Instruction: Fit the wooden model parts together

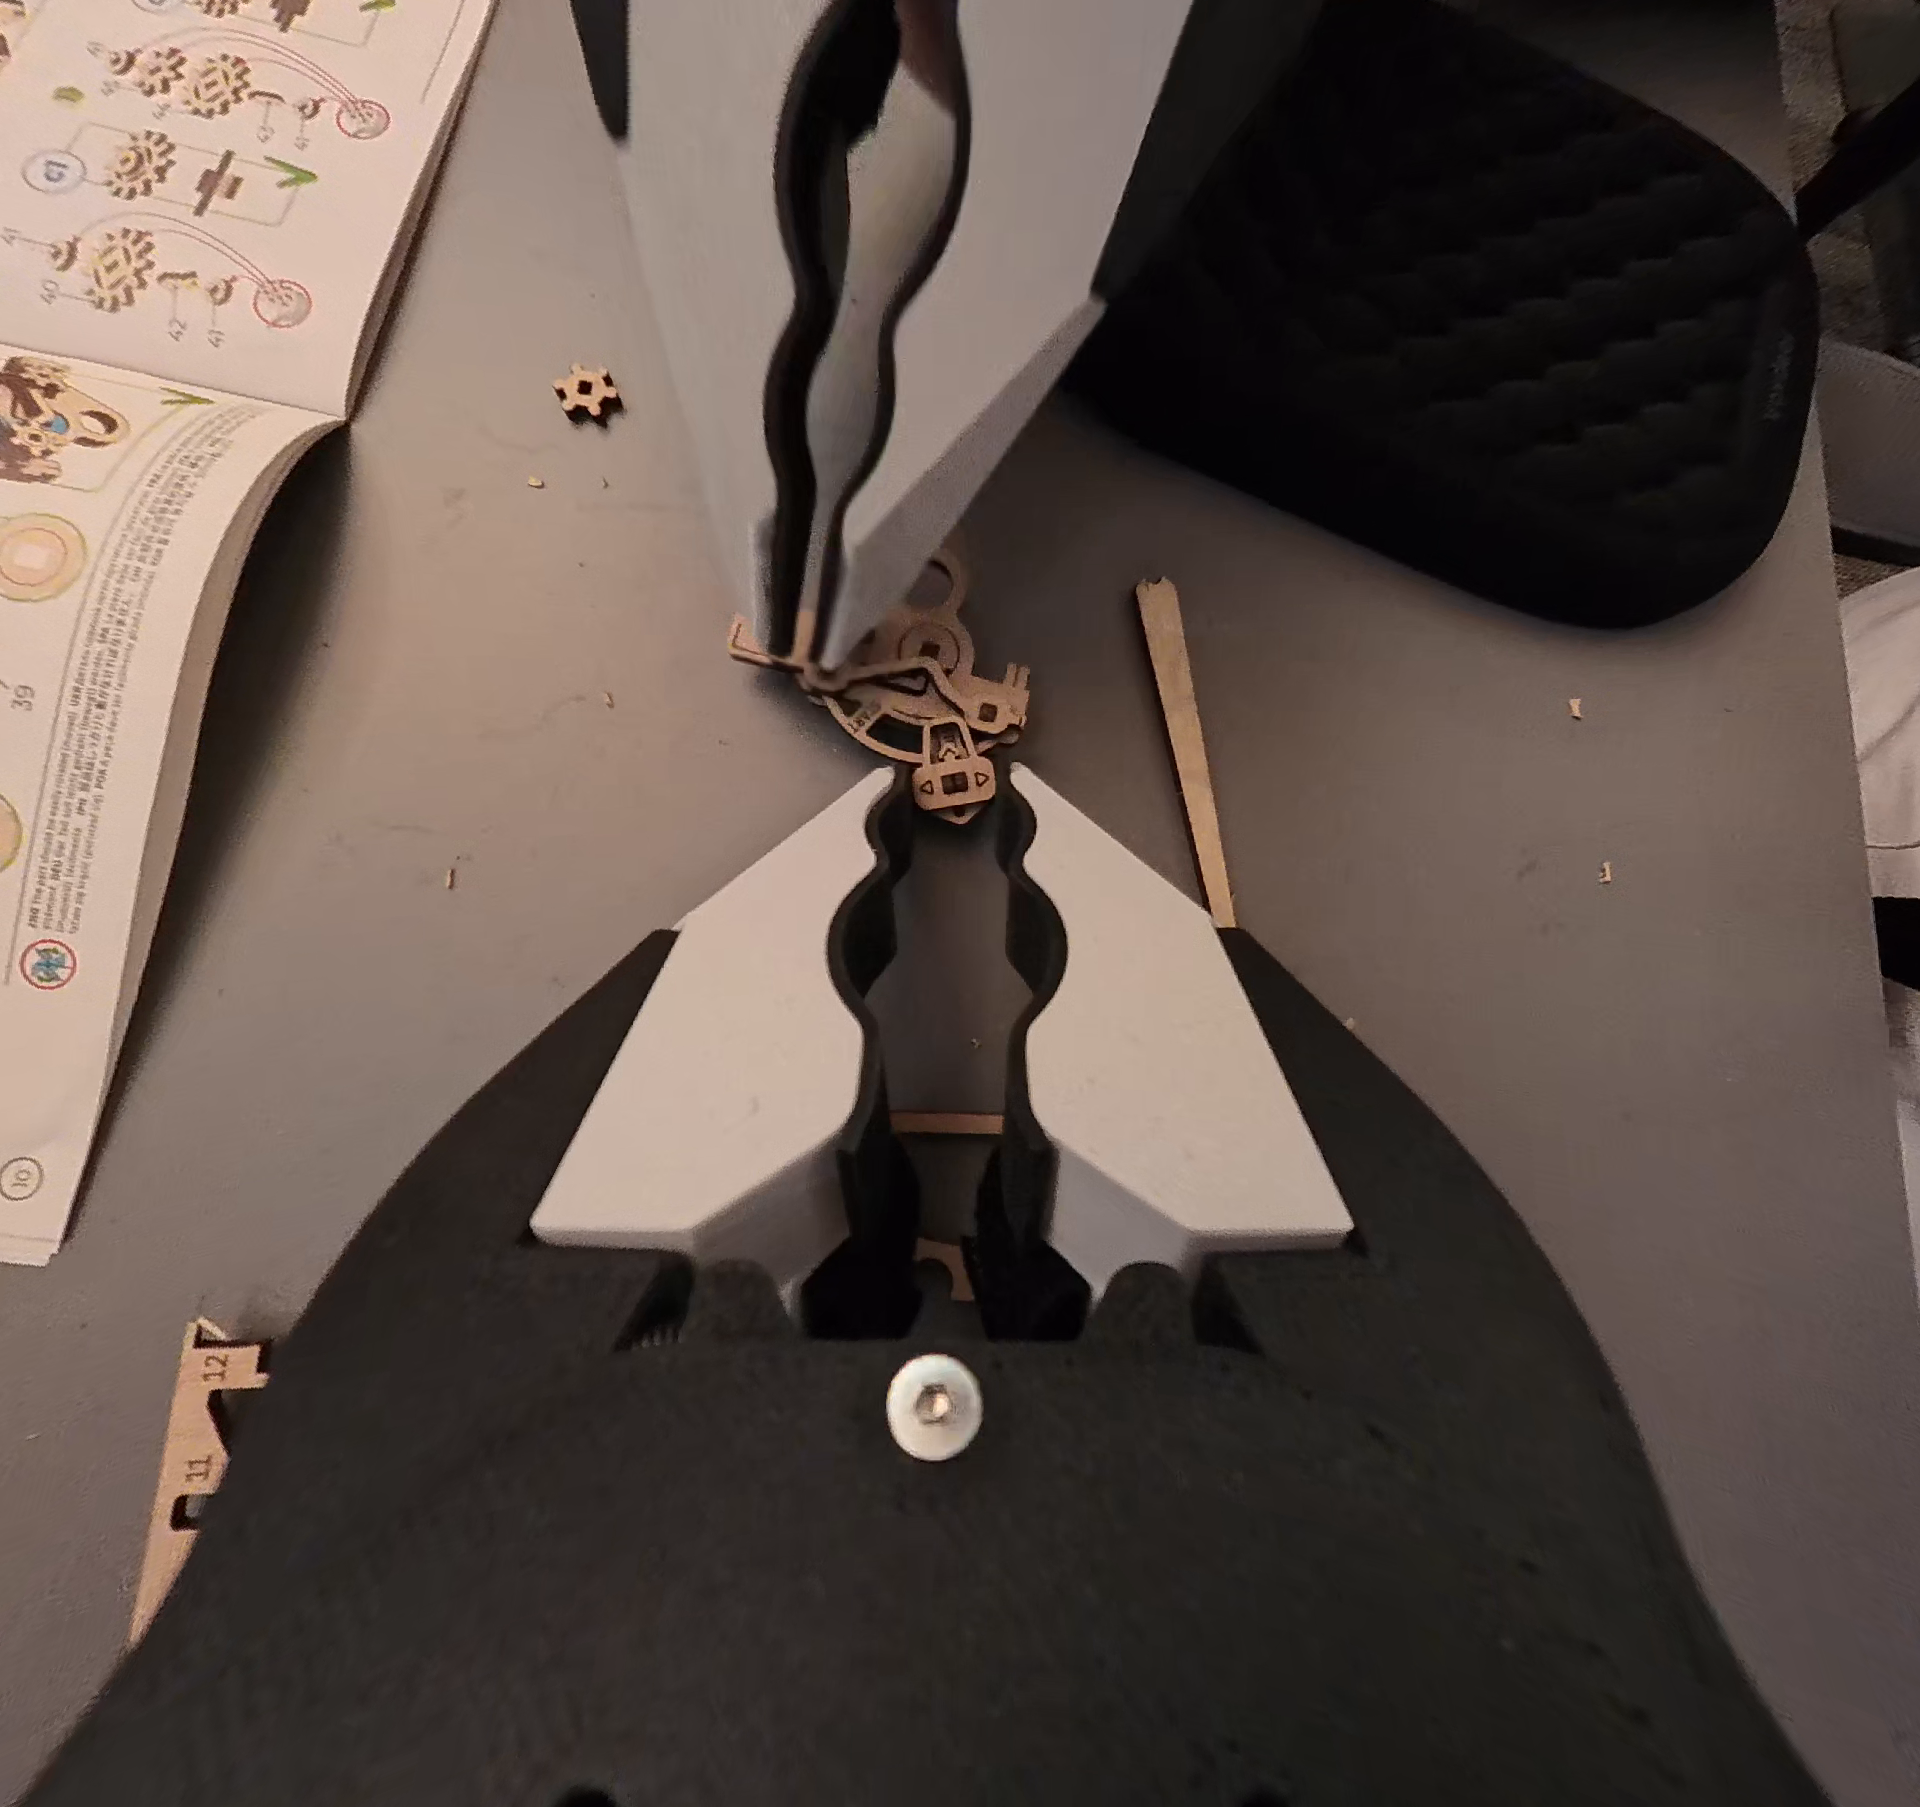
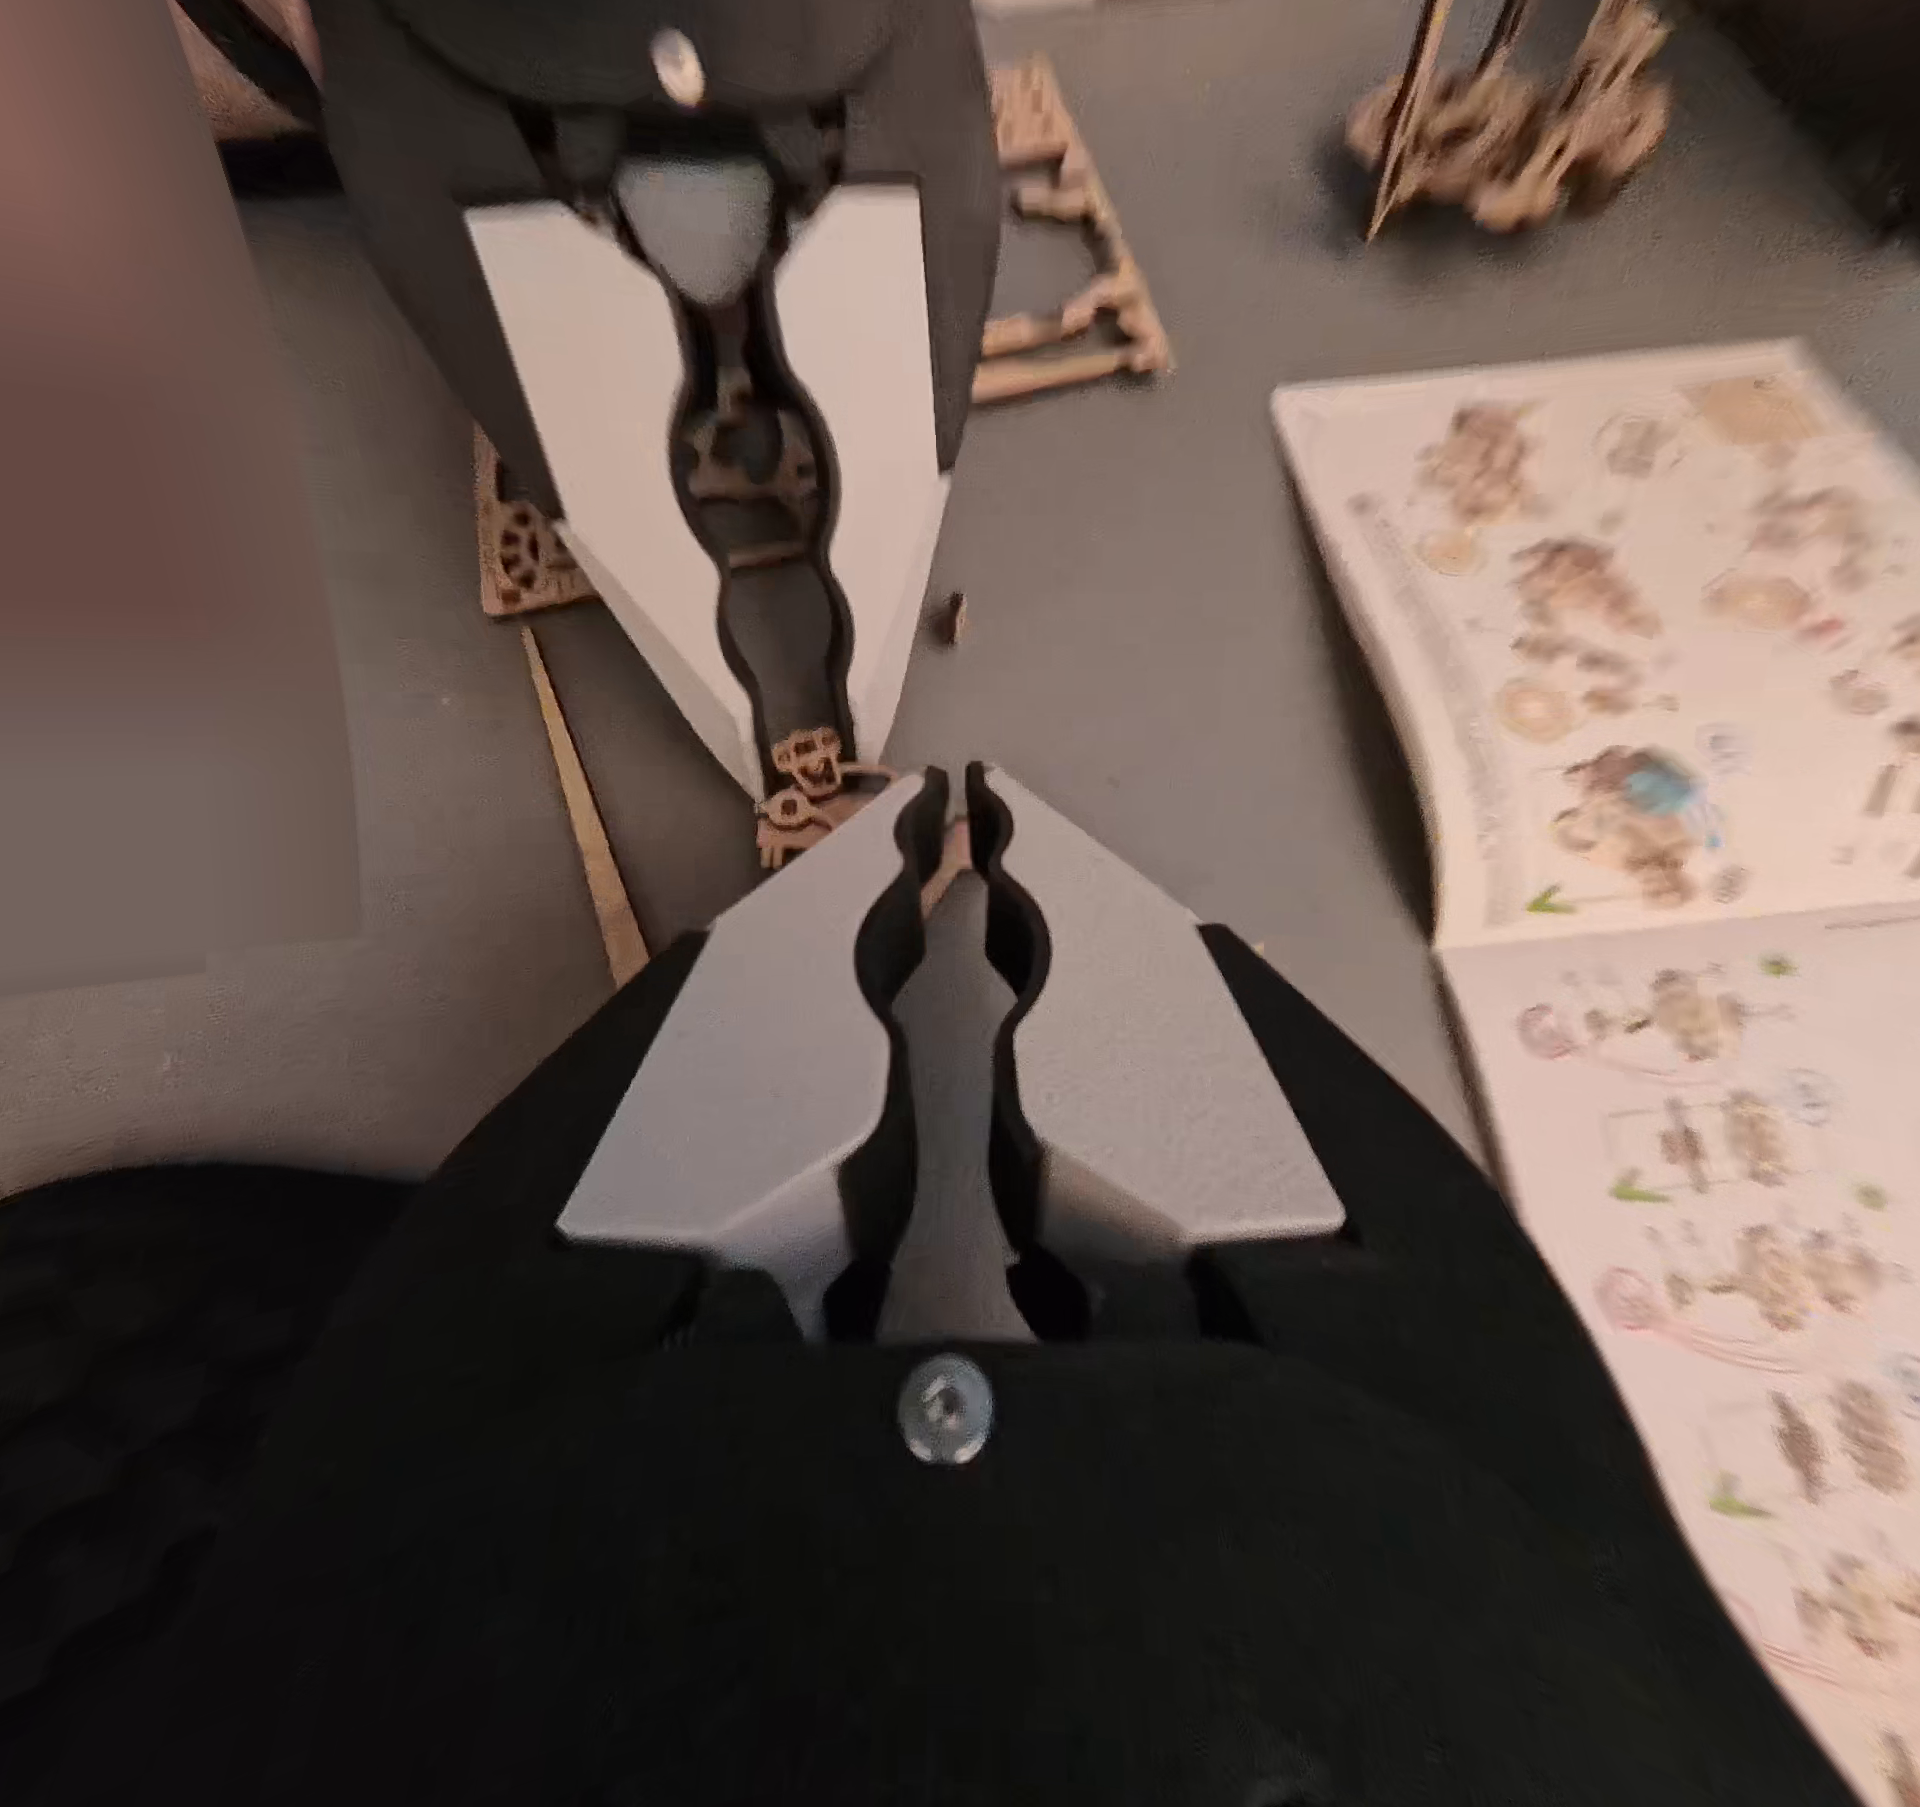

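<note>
A small wooden model assembly (image 1: 904,708) with a curved arc and small gears is held just above the grey table (image 1: 520,718). My left gripper (image 1: 953,770) is shut on its small block end. It also shows in the right wrist view (image 2: 805,801), held by the left gripper (image 2: 810,755). My right gripper (image 2: 956,775) comes from the far side and is shut on a thin hooked wooden part (image 1: 753,651) that lies against the assembly's far edge. In the left wrist view the right gripper (image 1: 805,645) points down from the top.
An open instruction booklet (image 1: 156,303) lies left; it also shows in the right wrist view (image 2: 1662,718). A loose gear (image 1: 589,393), a wooden strip (image 1: 1184,749) and punched sheet frames (image 2: 1070,282) lie around. A black cushion (image 1: 1455,303) is far right. A built model (image 2: 1507,126) stands behind. Both grippers' tips are close together, under 4 cm apart.
</note>
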Action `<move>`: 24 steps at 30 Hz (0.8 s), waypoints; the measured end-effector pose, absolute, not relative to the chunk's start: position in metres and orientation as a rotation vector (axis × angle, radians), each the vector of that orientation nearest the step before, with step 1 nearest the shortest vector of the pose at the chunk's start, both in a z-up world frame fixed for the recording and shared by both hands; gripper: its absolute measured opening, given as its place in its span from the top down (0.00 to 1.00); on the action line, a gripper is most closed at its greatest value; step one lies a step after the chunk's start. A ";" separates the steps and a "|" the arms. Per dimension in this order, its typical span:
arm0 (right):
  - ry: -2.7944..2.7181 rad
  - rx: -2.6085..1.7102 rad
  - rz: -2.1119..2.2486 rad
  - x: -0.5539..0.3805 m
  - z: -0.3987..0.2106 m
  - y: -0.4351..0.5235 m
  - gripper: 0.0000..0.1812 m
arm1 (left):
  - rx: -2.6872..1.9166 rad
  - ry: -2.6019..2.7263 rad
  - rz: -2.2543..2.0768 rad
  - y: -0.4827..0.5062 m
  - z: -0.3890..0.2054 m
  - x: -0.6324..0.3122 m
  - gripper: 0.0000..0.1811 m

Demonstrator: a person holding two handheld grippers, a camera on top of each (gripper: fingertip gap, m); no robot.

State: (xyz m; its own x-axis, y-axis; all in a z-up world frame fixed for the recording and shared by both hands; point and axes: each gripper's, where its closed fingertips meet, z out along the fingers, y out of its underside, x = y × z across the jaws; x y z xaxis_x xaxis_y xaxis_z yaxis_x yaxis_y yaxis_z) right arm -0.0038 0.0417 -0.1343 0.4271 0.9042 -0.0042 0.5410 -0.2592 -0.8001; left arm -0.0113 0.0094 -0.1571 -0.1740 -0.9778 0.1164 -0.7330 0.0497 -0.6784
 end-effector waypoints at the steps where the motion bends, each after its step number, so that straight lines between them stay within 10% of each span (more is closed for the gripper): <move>1: -1.205 -1.881 0.612 -0.005 -0.124 0.043 1.00 | -1.716 1.960 -0.882 0.010 -0.157 -0.011 0.92; 24: -1.334 -1.906 0.665 -0.016 -0.139 0.015 0.97 | -1.714 1.958 -0.877 0.010 -0.157 -0.012 0.92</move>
State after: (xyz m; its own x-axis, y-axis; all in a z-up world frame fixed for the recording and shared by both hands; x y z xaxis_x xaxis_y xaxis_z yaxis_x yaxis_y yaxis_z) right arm -0.0156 0.0147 -0.1393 0.3360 0.9417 -0.0146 0.5788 -0.2187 -0.7856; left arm -0.0116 0.0103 -0.1573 -0.1737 -0.9788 0.1084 -0.7329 0.0550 -0.6781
